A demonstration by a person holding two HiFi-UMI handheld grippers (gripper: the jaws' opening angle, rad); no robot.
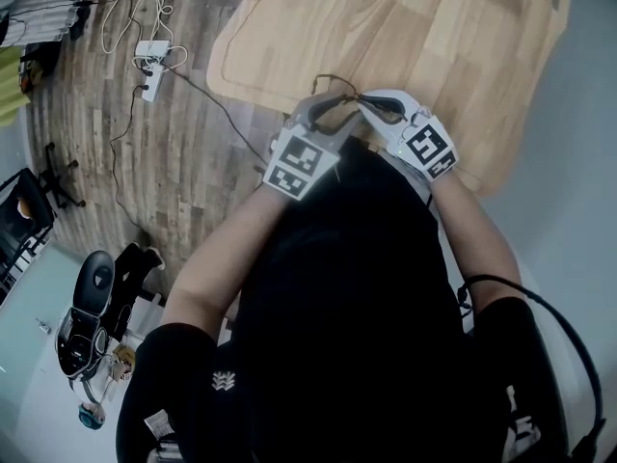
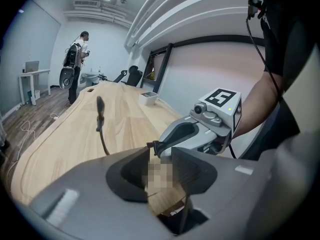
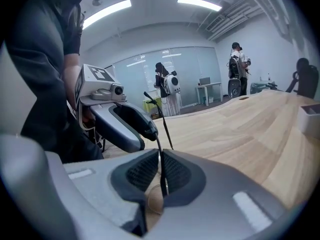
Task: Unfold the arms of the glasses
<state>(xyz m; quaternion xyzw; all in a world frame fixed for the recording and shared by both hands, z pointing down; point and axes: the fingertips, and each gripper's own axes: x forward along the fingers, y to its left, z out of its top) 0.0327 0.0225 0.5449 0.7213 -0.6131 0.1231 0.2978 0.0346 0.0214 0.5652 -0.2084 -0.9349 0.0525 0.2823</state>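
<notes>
A thin dark-framed pair of glasses (image 1: 339,87) hangs over the near edge of the wooden table (image 1: 434,27), between both grippers. My right gripper (image 3: 160,154) is shut on the thin frame (image 3: 161,170), which runs straight up between its pads. One arm of the glasses (image 2: 100,119) sticks out over the table, also seen as a slanted dark rod (image 3: 162,121). My left gripper (image 2: 159,156) stands open just short of the hinge (image 2: 152,146), its pads pressing on nothing. In the head view the left gripper (image 1: 323,106) and right gripper (image 1: 378,106) nearly meet tip to tip.
A small white box (image 2: 148,98) sits farther along the table. A power strip with cables (image 1: 149,66) lies on the wood floor to the left, near chairs and bags (image 1: 92,297). A person (image 2: 77,59) stands at the room's far end.
</notes>
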